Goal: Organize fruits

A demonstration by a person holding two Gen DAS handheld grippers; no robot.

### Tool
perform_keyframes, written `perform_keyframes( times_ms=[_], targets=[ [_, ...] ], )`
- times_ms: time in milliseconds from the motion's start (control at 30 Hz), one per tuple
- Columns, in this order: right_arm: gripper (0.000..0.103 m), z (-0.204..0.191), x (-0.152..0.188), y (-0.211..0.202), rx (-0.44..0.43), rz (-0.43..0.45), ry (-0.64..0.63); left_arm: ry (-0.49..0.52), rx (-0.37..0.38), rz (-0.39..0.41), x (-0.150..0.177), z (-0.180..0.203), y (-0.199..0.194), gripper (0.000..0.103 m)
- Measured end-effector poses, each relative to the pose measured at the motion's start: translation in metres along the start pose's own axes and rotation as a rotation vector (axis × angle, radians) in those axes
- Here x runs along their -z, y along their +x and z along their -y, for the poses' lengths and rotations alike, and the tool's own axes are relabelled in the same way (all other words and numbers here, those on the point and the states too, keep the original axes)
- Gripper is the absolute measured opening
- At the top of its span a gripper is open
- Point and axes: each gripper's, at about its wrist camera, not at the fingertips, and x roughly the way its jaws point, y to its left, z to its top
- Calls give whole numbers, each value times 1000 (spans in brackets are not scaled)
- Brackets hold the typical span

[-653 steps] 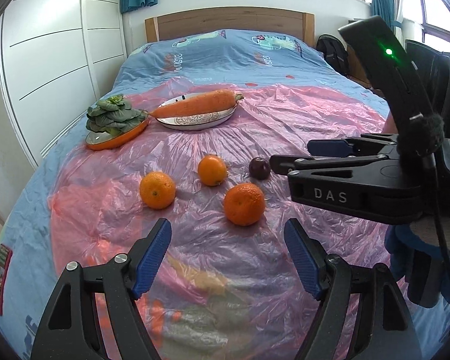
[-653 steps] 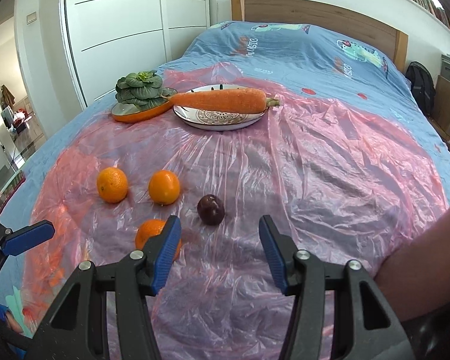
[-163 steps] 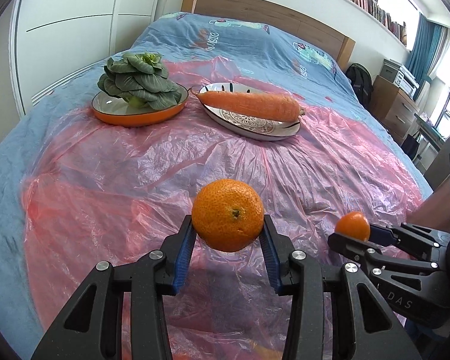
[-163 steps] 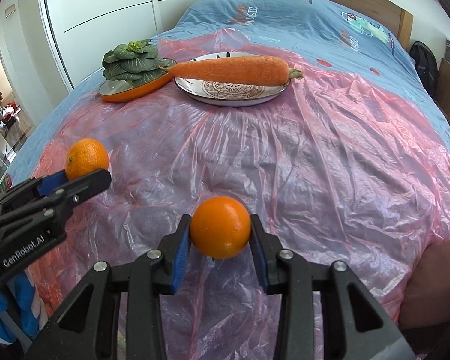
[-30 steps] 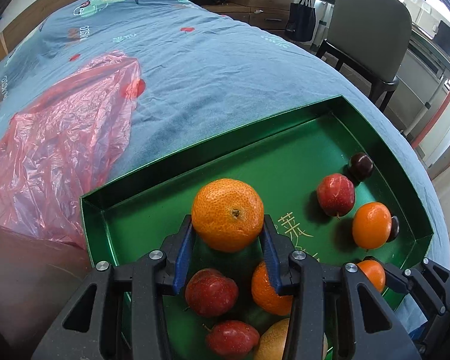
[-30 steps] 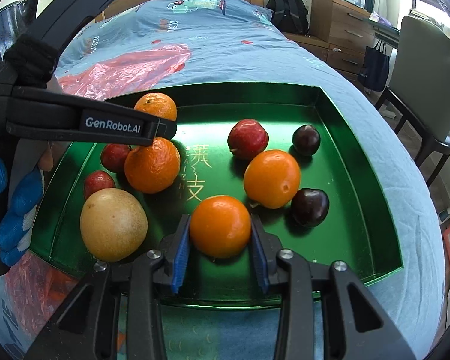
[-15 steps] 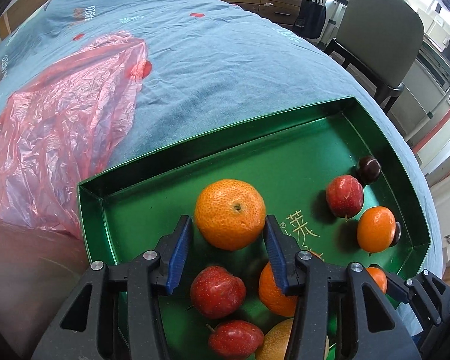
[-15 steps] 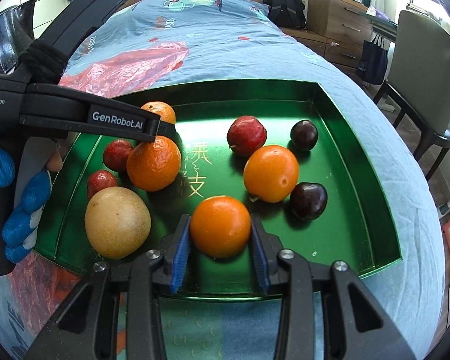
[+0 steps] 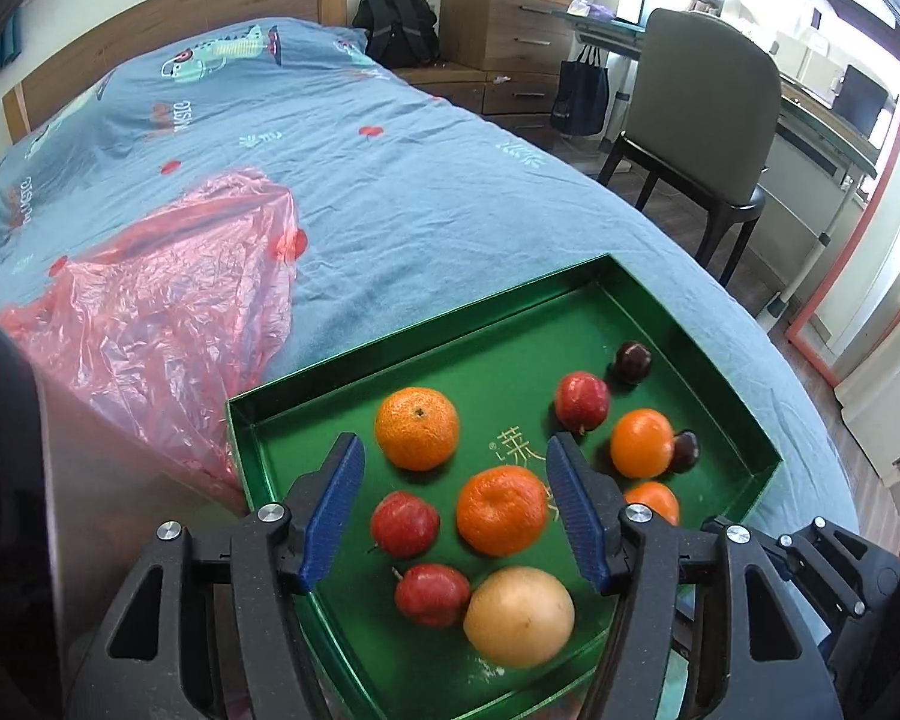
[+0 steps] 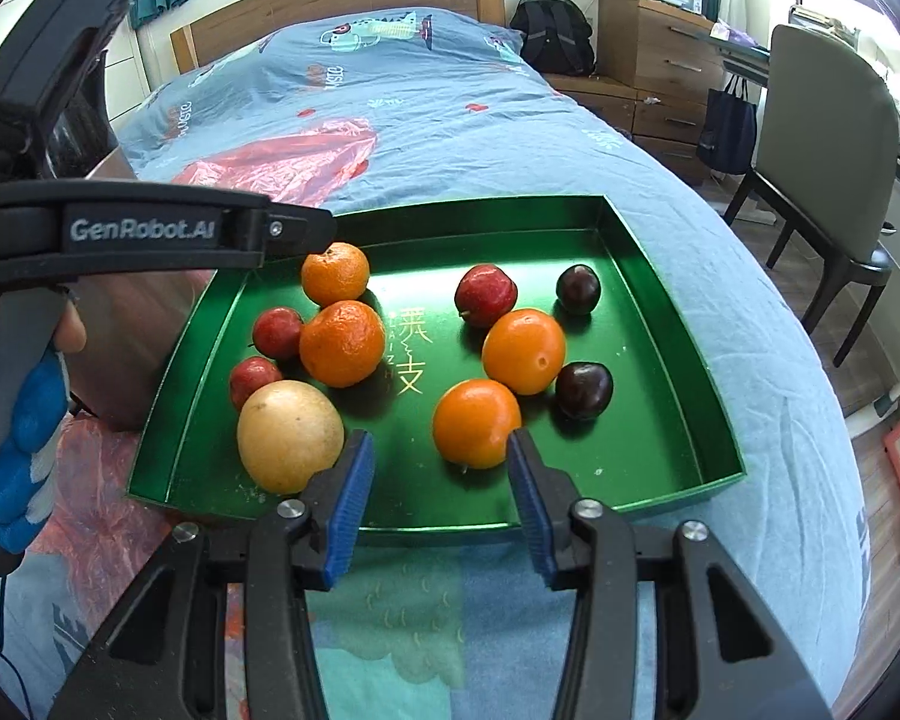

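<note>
Green tray (image 10: 678, 324): glossy, shallow box on the blue bedspread (image 10: 450, 120); its near edge is cut off by the grippers in the left wrist view.
Hidden: gold lettering partly covered by fruit.
Mandarin (image 9: 417, 427): dimpled peel, resting in the tray.
Orange (image 10: 476, 423): smooth, lying in the tray.
Left gripper (image 9: 453, 501): jaws just opening, empty.
Right gripper (image 10: 435, 495): jaws just opening, empty.
Plastic sheet (image 9: 150, 312): crinkled pink film.

Left gripper (image 9: 456, 504) jaws, just opening, hang empty above the green tray (image 9: 714, 372) (fruit inside).
</note>
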Motion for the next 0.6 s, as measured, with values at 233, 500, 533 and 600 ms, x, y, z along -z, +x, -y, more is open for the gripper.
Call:
perform_keyframes(
  times_ms=[233,500,533,600],
  targets=[
    [39,-13,10,-39,-22,43,28,50,-4,81,23,-2,-64,58],
    [41,-54,33,-73,-58,52,11,76,-55,158,69,-32,-138,61],
    [41,-61,36,-76,-65,51,5,72,-67,159,77,-37,-146,61],
    [41,-76,43,-84,-78,52,-4,57,-83,163,96,-51,-161,64]
  ],
)
